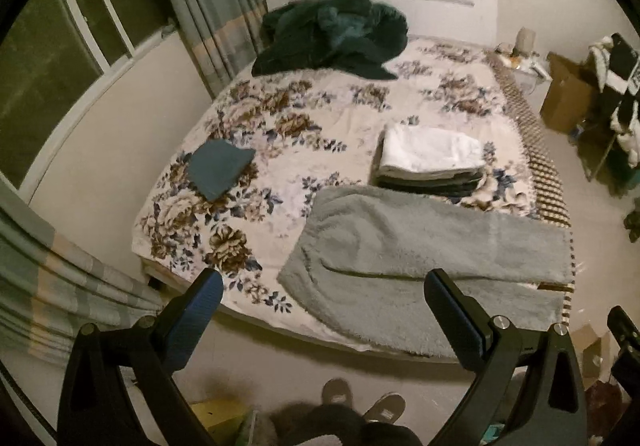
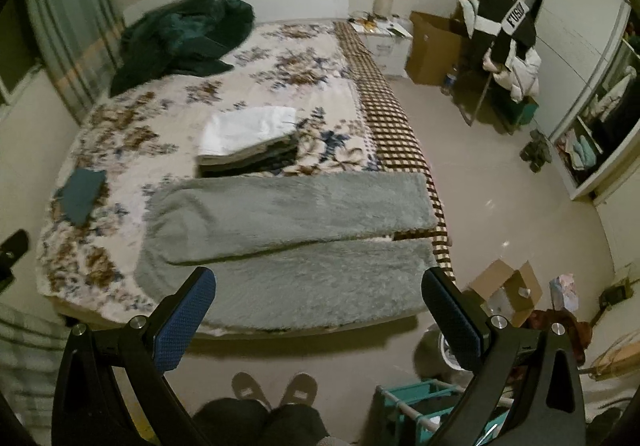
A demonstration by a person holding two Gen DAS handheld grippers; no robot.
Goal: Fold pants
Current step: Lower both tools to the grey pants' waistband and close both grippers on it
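Observation:
Fluffy grey pants (image 1: 420, 258) (image 2: 288, 238) lie flat along the near edge of the floral bed (image 1: 280, 134) (image 2: 168, 114), waist to the left and both legs stretching right side by side. My left gripper (image 1: 324, 282) hovers open above the near edge of the bed, over the waist end. My right gripper (image 2: 320, 282) hangs open over the lower leg. Neither holds anything, and both are well above the fabric.
A stack of folded clothes (image 1: 430, 162) (image 2: 250, 144) sits just behind the pants. A folded teal cloth (image 1: 218, 172) (image 2: 82, 192) lies to the left, a dark green blanket (image 1: 332, 38) (image 2: 180, 38) at the headboard. The person's feet (image 2: 276, 390) stand at the bed's foot; boxes (image 2: 506, 292) and a teal basket (image 2: 416, 406) are at the right.

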